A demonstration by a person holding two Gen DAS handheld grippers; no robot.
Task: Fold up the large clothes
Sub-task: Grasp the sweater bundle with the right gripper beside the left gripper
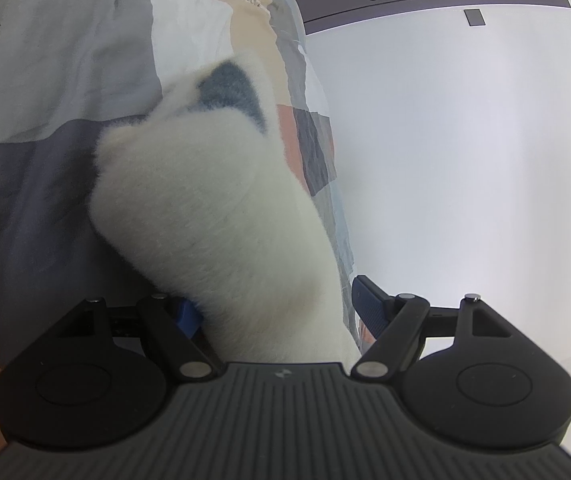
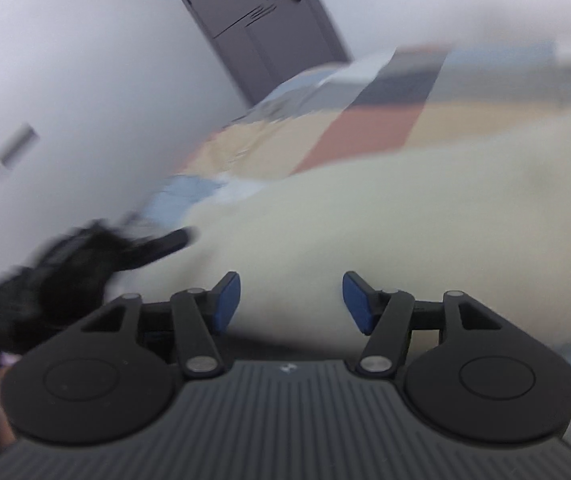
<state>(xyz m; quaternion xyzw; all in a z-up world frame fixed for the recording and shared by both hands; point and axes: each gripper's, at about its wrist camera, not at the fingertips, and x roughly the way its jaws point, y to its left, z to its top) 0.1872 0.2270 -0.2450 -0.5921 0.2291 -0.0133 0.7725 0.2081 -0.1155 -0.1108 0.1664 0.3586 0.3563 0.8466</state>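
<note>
With the left gripper [image 1: 277, 312] spread around the fluffy white garment [image 1: 213, 216] and the right gripper [image 2: 291, 304] spread empty, mid-fold, regrasping seems next.

A bed [image 1: 45, 80] with patchwork bedding carries a fluffy cream garment [image 1: 213, 208].

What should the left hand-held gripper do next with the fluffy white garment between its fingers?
Probably close the left hand-held gripper on the fluffy white garment. The fabric bunches between its blue fingers, yet the right one stands clear of it. The right hand-held gripper is open with nothing clamped, so neither grips firmly.
</note>
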